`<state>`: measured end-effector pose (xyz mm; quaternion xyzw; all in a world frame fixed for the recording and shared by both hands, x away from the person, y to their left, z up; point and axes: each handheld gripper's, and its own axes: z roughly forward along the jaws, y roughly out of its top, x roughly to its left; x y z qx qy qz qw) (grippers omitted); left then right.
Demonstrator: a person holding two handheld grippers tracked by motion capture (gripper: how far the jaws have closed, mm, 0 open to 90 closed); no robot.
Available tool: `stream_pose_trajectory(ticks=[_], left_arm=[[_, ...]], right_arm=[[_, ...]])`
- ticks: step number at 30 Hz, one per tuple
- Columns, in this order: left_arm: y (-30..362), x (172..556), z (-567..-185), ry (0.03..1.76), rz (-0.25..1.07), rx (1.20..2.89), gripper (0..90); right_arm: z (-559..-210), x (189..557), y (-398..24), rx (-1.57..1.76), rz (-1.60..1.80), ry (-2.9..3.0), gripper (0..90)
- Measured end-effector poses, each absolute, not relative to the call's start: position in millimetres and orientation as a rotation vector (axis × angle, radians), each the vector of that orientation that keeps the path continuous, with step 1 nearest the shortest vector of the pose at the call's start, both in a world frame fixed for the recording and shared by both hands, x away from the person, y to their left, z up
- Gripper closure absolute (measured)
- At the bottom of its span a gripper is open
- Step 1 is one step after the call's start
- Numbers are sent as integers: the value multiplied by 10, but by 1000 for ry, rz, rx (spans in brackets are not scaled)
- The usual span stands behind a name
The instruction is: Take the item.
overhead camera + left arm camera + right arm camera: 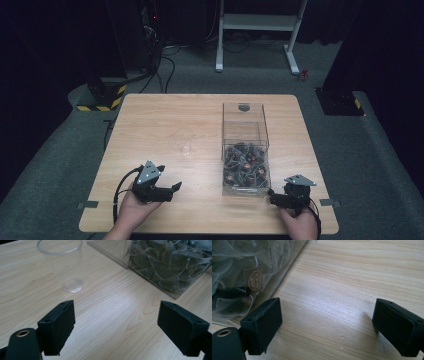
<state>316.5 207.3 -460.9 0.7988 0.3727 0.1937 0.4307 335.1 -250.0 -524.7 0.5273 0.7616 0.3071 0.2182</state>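
My left hand-held gripper (176,188) rests near the desk's (150,125) front left corner, jaws spread wide with nothing between them, and the clear plastic cup (63,265) ahead of it toward the desk's middle looks so light and thin that I judge a hard or off-centre pinch would crush it or tip it over. To its right, the clear acrylic box (245,150) of pyramid tea bags (165,265) runs toward the front right. My right hand-held gripper (272,196), also agape and empty, sits just off the box's front corner, so a careless sweep could shove it, and tangled strings might drag out several bags together.
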Motion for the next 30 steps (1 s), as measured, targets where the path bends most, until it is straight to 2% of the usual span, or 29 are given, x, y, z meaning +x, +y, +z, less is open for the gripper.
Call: stream_pose_trajectory(ticks=[30], left_arm=[[1938,3230,-4320,866,444,1931,157]], right_arm=[[-5247,3351,-2500,1460,850,2108,87]])
